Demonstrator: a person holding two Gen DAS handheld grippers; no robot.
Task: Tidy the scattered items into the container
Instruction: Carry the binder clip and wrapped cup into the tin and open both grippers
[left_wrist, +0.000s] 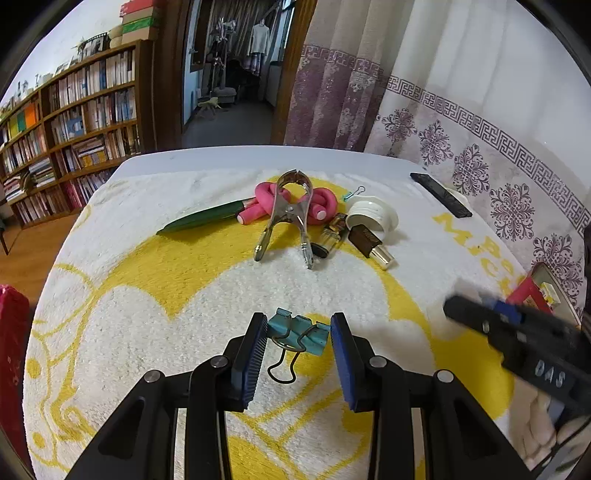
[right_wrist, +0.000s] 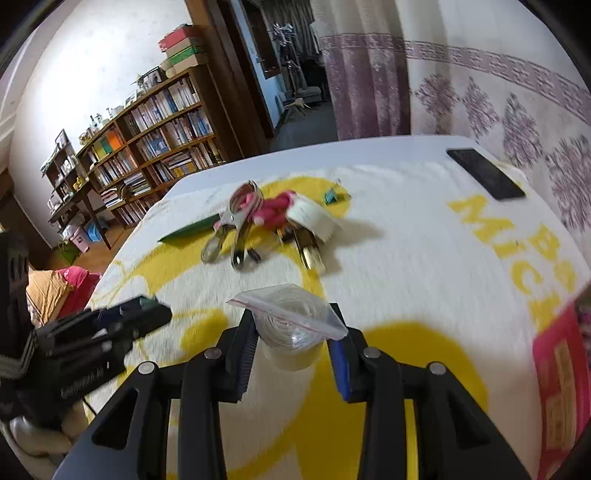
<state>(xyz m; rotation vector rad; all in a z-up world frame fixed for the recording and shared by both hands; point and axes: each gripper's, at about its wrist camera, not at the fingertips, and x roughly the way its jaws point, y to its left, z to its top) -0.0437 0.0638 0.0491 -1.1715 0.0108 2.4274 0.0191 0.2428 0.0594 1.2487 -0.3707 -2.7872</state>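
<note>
The left tool (left_wrist: 298, 332) held a teal binder clip (left_wrist: 297, 332), its long axis crosswise between the pads. The right tool (right_wrist: 295, 332), nearer the red container (right_wrist: 561, 369) at the counter's right edge, gripped a bagged white roll (right_wrist: 291, 325). A yellow-and-white towel (left_wrist: 184, 295) covered the counter; bookshelves (left_wrist: 74, 122) stood beyond.

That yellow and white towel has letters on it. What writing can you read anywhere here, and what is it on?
"MICH": yellow letters on the towel, lower row; it runs on out of view. The row above is too distorted to read.
"DAS": white letters on the right gripper, seen from the left wrist.
Pink container label: too blurred.
Brown bottle label and book spines: too small.
</note>
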